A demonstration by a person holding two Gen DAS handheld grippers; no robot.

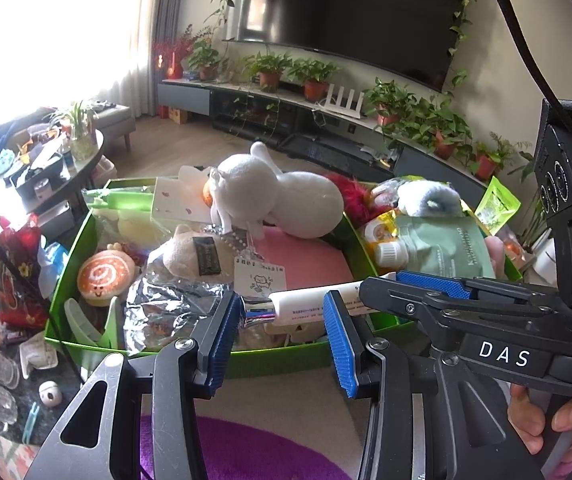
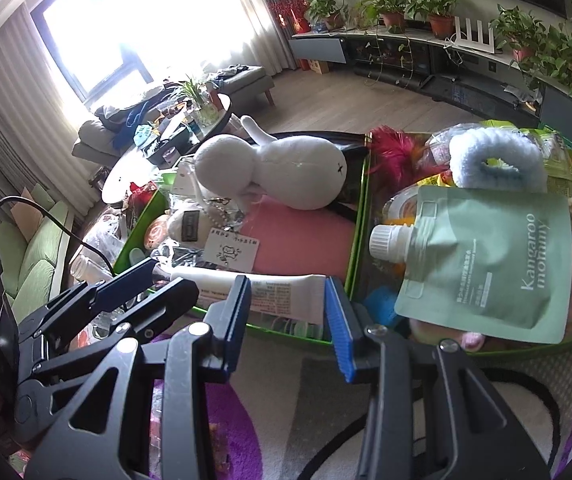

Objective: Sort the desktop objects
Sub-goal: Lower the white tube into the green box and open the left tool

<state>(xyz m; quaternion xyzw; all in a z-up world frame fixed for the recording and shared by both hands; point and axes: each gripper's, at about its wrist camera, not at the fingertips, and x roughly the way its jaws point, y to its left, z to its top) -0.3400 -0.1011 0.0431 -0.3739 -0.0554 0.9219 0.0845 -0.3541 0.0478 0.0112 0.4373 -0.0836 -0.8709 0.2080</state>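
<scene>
Okay, left wrist view first. The white cream tube [image 1: 310, 306] lies crosswise in the near right corner of the green box [image 1: 270, 362], resting on the clutter there, chrome cap [image 1: 256, 312] towards the crumpled foil [image 1: 166, 304]. The left gripper [image 1: 282, 304] has its jaws partly spread, tips right at the tube. The tube runs sideways across the gap and passes behind one finger, so no pad is visibly pinching it. The right gripper [image 1: 378, 282] comes in from the side, and the tube's tail end disappears at its tips.

In the right wrist view, the same tube [image 2: 270, 292] sits across the right gripper [image 2: 288, 284], which is also partly spread with nothing clamped that I can see. The crimped end is just at one pad. The left gripper [image 2: 174, 276] sits at the cap end. The green pouch [image 2: 486, 264] is in the neighbouring box, apart from the tube.

As for handling, I'd judge it light, soft-walled and smooth. Squeeze hard and it dents or oozes, and the chrome cap looks slick. Best hold is probably mid-body across the narrow width, or the stiffer shoulder just behind the cap, with gentle pressure. The jaws need turning, since lengthwise it won't fit between them.
</scene>
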